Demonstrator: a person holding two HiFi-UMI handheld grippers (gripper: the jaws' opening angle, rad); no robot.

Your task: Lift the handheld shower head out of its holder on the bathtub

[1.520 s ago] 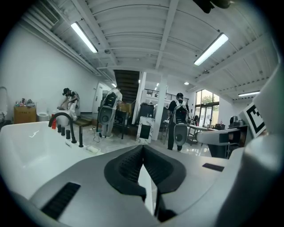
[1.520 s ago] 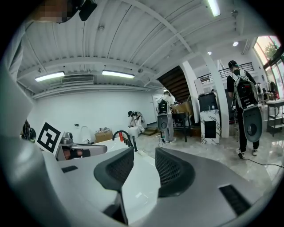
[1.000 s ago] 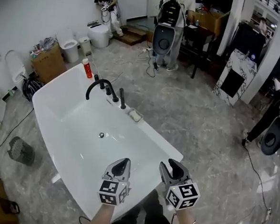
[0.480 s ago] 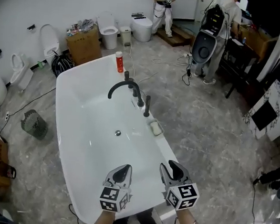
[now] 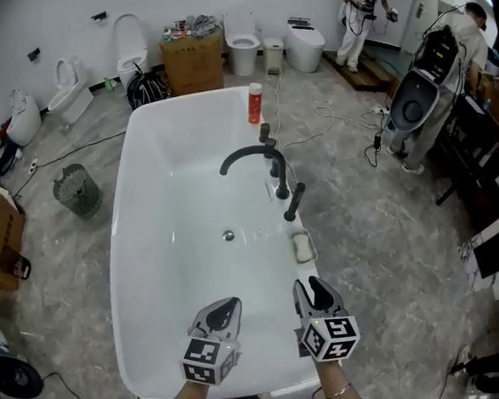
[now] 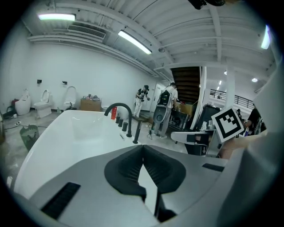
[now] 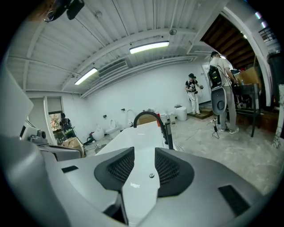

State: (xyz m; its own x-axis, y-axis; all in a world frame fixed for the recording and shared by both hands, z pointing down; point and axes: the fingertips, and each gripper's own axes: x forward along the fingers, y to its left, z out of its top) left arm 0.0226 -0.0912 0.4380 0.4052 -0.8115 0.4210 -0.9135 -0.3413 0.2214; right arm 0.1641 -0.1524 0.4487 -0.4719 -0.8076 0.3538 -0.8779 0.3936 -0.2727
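Left gripper [image 6: 143,148]: the ribbed black pads meet at their tips, so the jaws are together with nothing between them. Right gripper [image 7: 144,154]: the jaws stand apart, and the gap between the pads holds nothing; only the white tub shows through it.

In the head view, the left gripper [image 5: 228,305] hangs over the near end of the basin. The right gripper [image 5: 312,285] is beside it, over the near right part of the rim. Each carries its marker cube toward the person, whose wrists enter from the bottom edge.

Handheld shower head [image 5: 294,202]: a slim black wand that stands upright in its holder on the right rim of the bathtub [image 5: 128,228]. It is well apart from both grippers and touched by neither. In the left gripper view, the wand [image 6: 137,131] is the nearest of the black fittings.

A soap dish [image 5: 303,246] lies on the rim just on the near side of the wand. Beyond it are black valve handles [image 5: 282,188] and the arched black spout [image 5: 248,154], which reaches over the basin. A red bottle [image 5: 254,103] stands at the far end of the rim.

Surroundings: a wire basket [image 5: 78,191] on the marble floor left of the tub, a cardboard box [image 5: 194,58] and toilets [image 5: 241,36] along the far wall, and a person [image 5: 360,14] at the rear.
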